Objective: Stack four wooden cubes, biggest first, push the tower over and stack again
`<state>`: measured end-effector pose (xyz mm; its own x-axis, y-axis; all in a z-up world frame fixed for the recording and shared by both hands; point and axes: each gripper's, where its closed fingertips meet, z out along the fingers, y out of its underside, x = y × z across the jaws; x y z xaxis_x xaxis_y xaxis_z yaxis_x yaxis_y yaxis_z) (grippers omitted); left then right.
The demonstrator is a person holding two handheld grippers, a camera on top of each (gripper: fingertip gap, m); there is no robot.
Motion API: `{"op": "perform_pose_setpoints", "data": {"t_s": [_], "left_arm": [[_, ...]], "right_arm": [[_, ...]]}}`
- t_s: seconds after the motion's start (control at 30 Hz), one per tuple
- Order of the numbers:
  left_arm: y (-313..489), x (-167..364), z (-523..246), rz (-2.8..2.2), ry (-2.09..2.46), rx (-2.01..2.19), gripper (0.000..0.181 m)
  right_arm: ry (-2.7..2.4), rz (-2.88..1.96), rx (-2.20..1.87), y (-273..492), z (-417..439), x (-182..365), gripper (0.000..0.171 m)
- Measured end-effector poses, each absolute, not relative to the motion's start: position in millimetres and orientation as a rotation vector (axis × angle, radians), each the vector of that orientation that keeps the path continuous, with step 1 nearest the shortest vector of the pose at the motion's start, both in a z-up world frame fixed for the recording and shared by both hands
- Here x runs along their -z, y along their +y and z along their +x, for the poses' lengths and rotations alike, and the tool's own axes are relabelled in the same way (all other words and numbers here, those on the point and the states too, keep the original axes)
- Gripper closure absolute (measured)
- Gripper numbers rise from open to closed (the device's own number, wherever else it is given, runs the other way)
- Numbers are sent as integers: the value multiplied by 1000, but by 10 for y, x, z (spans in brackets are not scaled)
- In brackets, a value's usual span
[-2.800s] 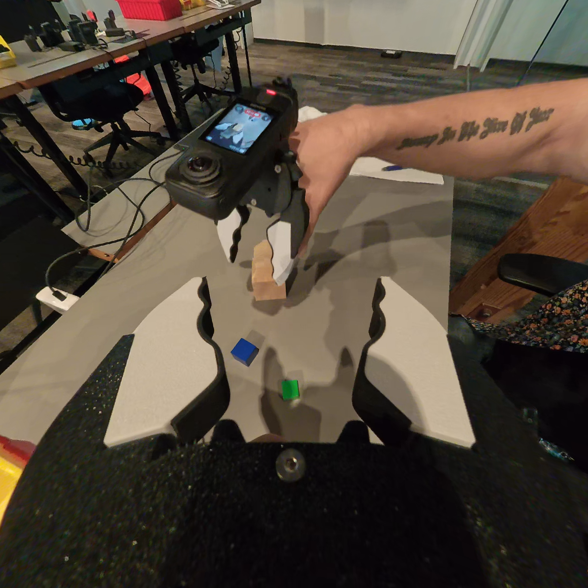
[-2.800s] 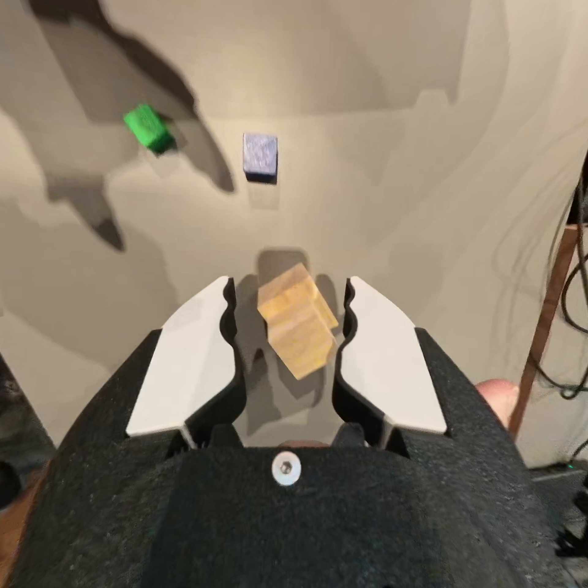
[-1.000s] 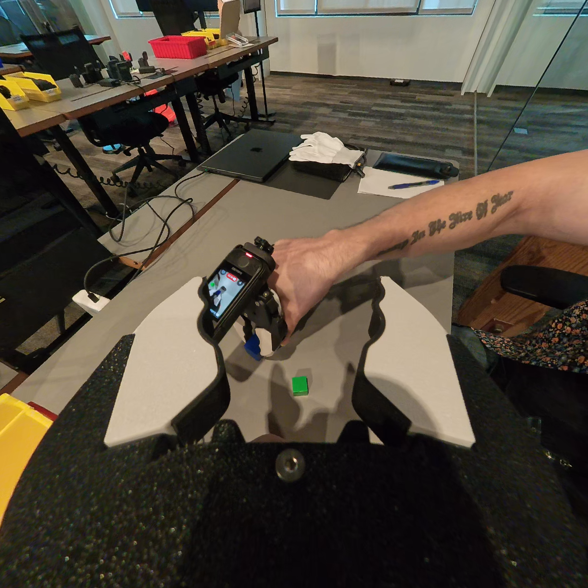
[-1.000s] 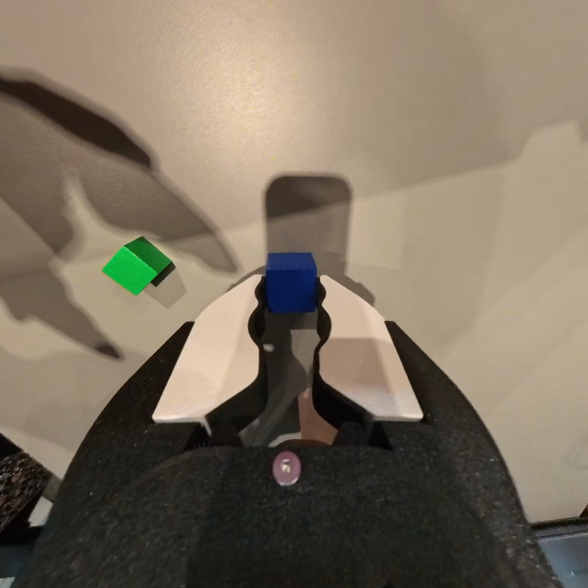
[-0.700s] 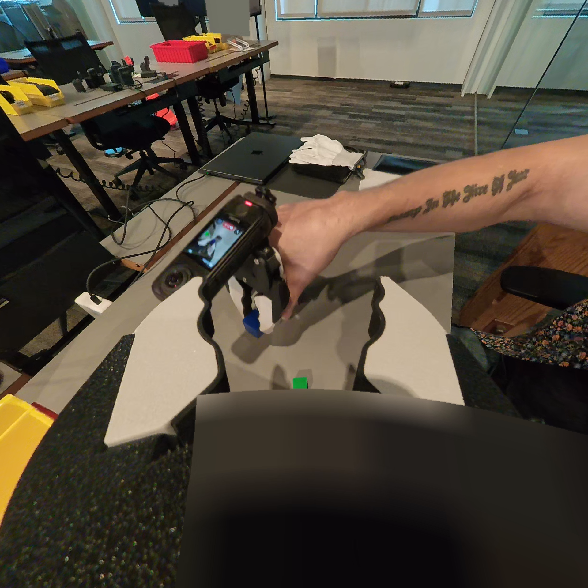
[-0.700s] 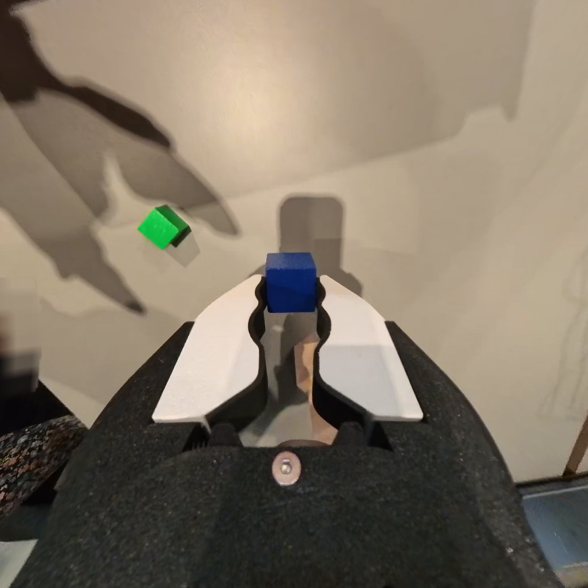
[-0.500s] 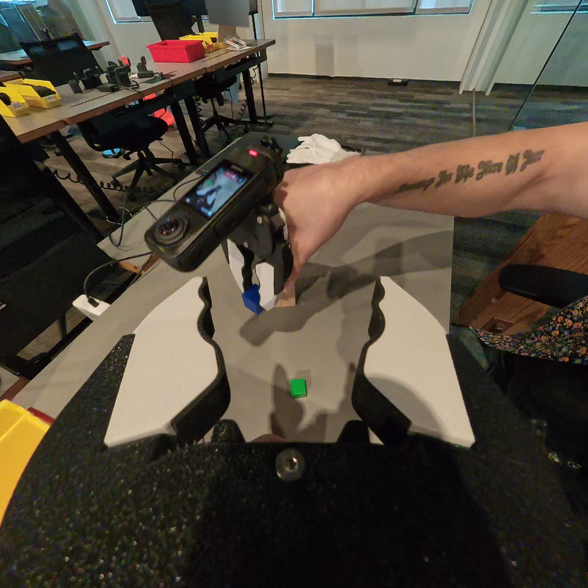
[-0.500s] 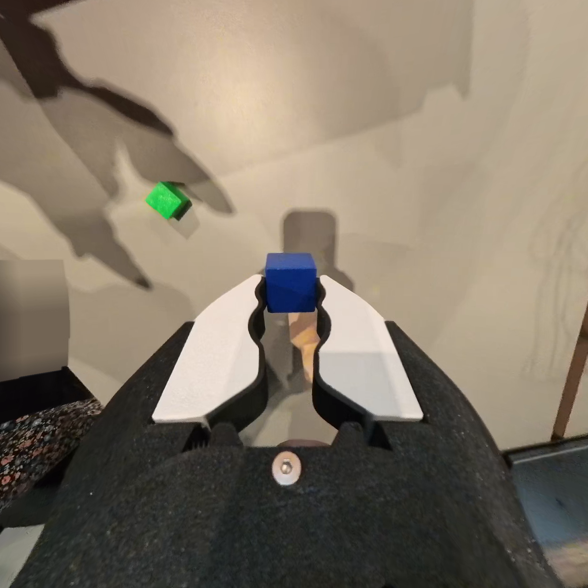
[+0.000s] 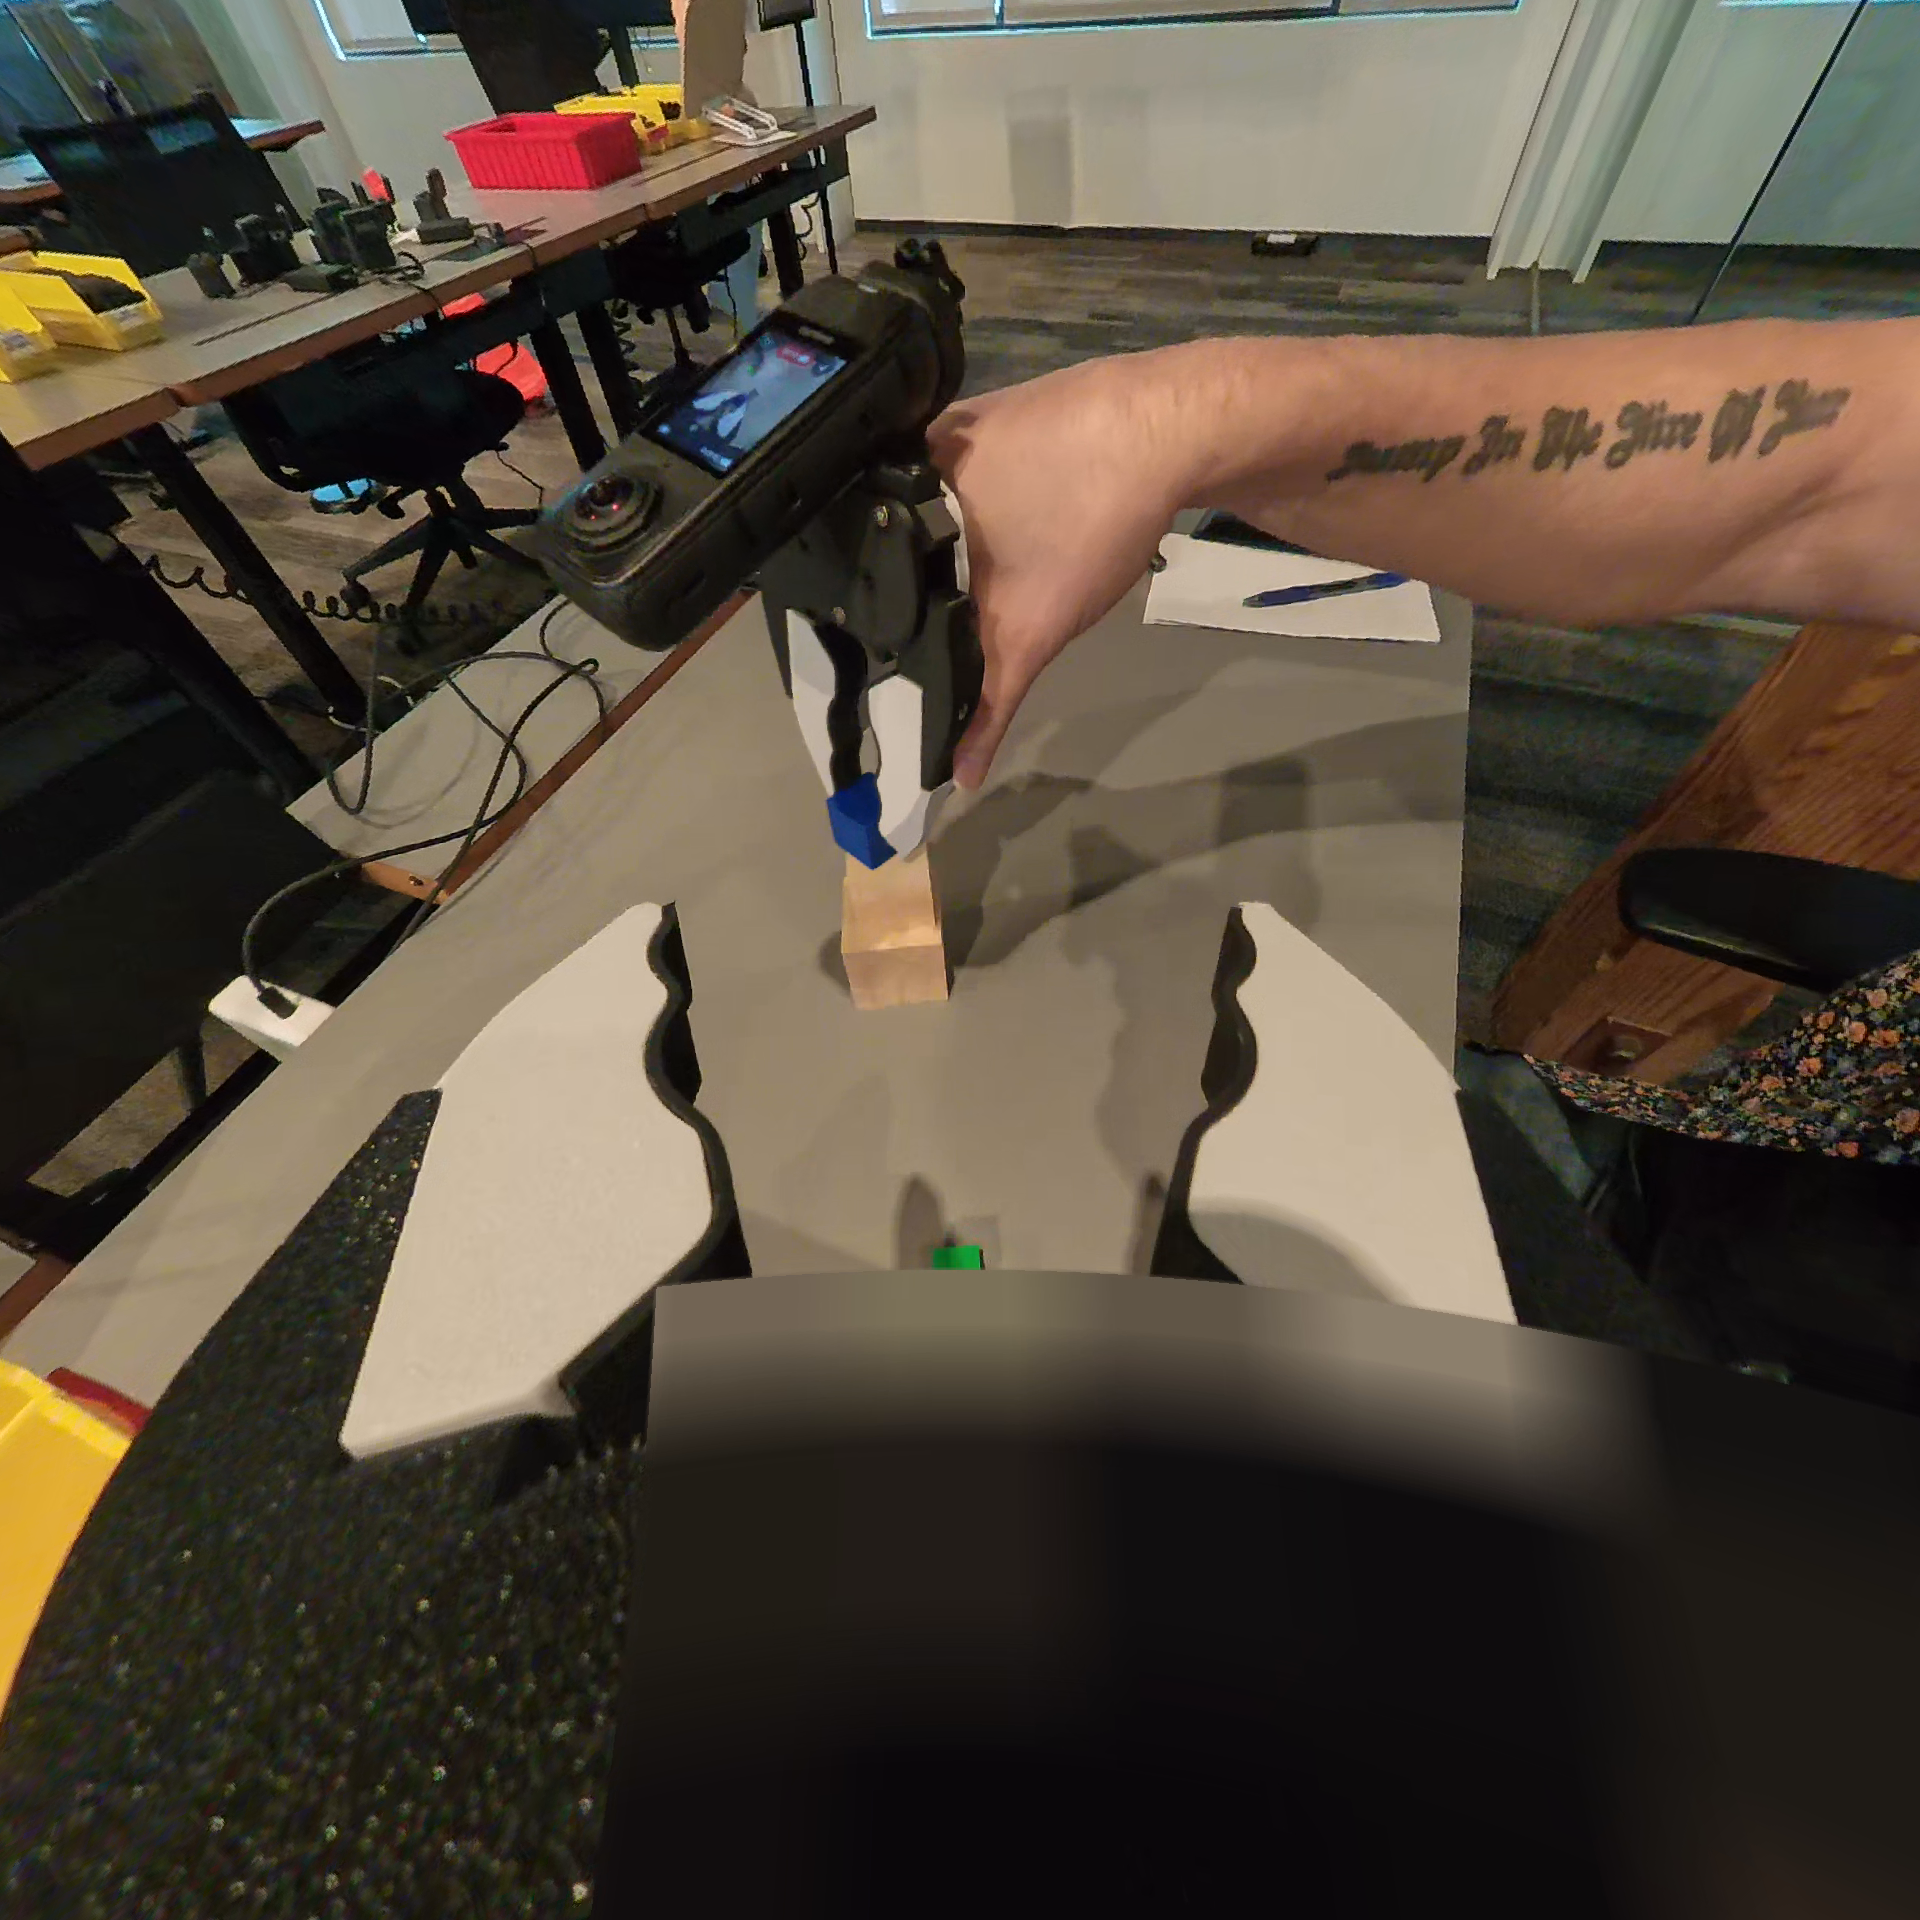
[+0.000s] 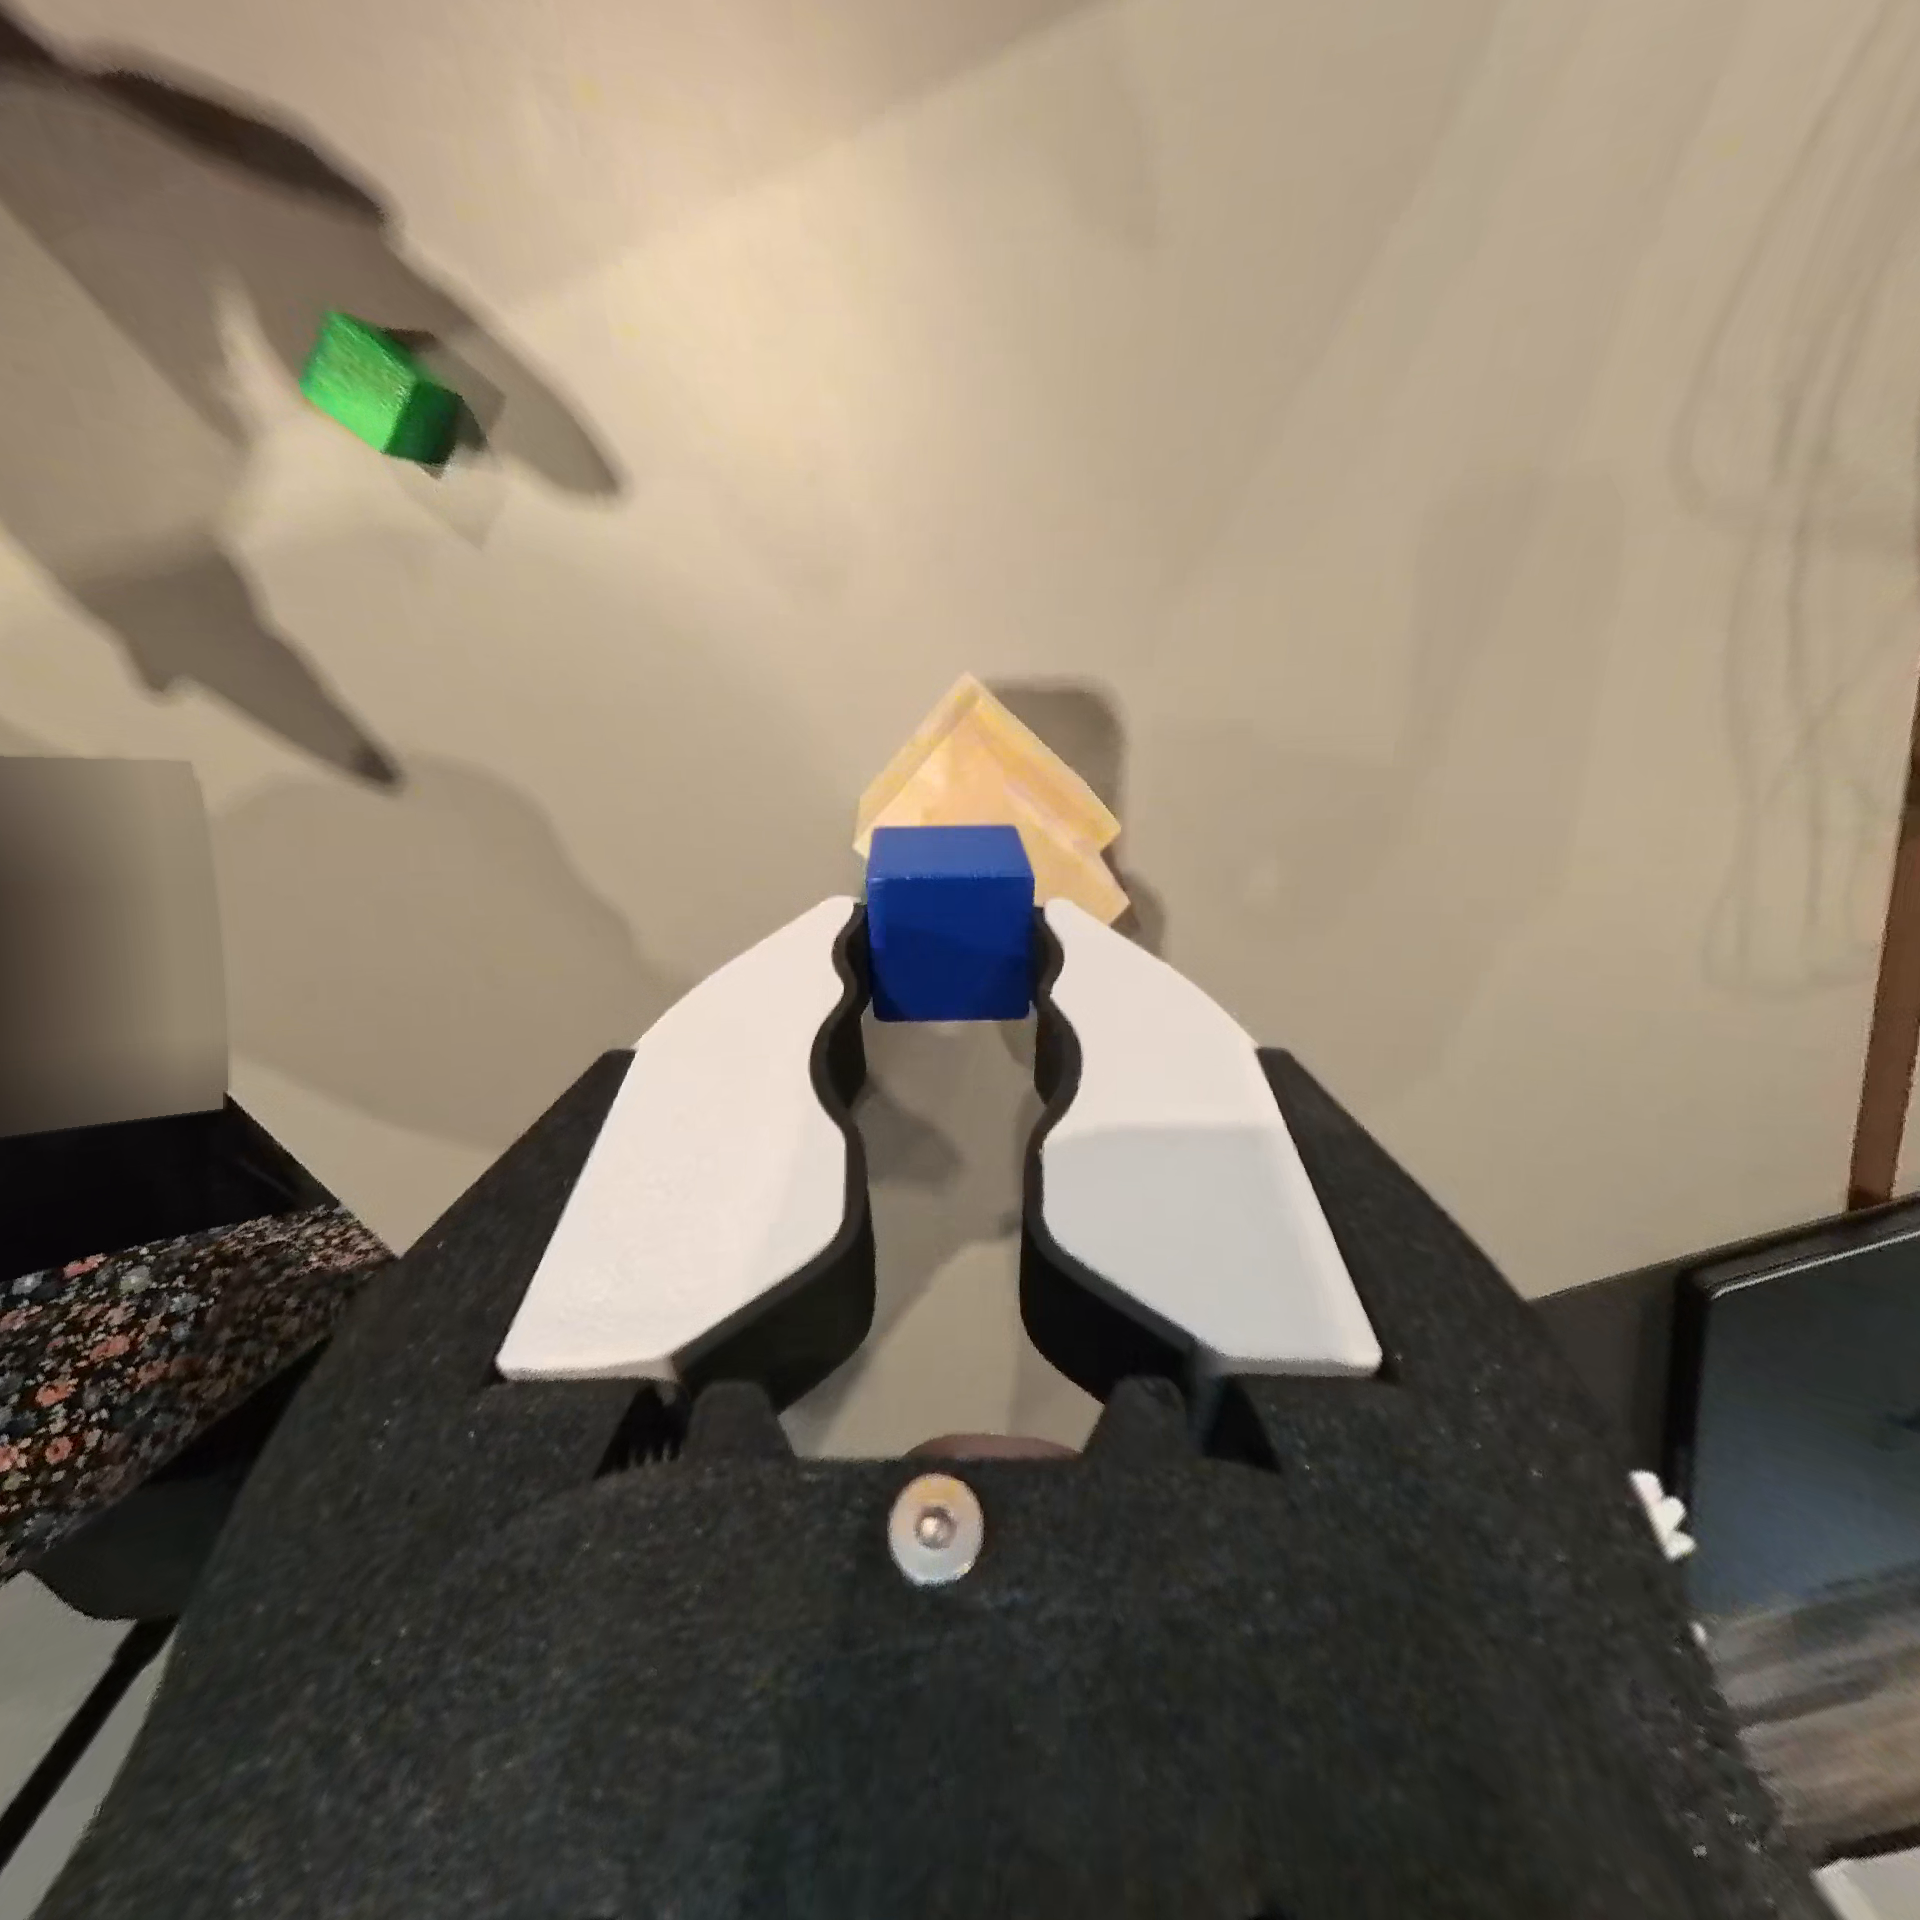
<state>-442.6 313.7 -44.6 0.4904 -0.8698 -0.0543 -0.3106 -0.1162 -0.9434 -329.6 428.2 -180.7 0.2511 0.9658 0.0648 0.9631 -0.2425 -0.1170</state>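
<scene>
My right gripper (image 10: 951, 920) is shut on a small blue cube (image 10: 951, 925) and holds it just above a plain wooden block (image 10: 997, 769) that stands on the grey table (image 10: 1247, 416). In the left wrist view the right gripper (image 9: 873, 821), the blue cube (image 9: 858, 823) and the wooden block (image 9: 894, 940) show ahead. My left gripper (image 9: 951, 935) is open and empty, low over the table. A small green cube (image 9: 956, 1257) lies between its fingers near its base; it also shows in the right wrist view (image 10: 379, 387).
A person's bare forearm (image 9: 1455, 468) reaches in from the right. White paper with a blue pen (image 9: 1320, 589) lies at the table's far end. A yellow bin (image 9: 42, 1455) sits at the left. Cables (image 9: 436, 748), desks and chairs stand beyond the left edge. A wooden bench (image 9: 1704, 831) is right.
My right gripper has lifted the blue cube off the table and carried it away from the green cube to just above the wooden block. My left gripper stays open and has shifted slightly forward.
</scene>
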Motion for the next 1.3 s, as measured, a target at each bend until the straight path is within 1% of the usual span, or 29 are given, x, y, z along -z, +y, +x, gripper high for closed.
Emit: {"op": "perform_pose_setpoints", "data": {"t_s": [0.5, 0.83, 1.03, 1.3], "left_arm": [[3184, 523, -4373, -1696, 1034, 657, 86], [3213, 580, -4337, -1713, 1044, 659, 86], [3214, 597, -4320, -1717, 1050, 659, 86], [3212, 620, -4304, -1722, 1057, 660, 86]], "right_arm": [[-1840, -2425, -41, 4387, -3123, 2057, 143], [-1850, -2420, -61, 4408, -3107, 2094, 143], [-1856, -2414, -70, 4406, -3106, 2103, 133], [-1848, -2397, -84, 4412, -3105, 2041, 131]]}}
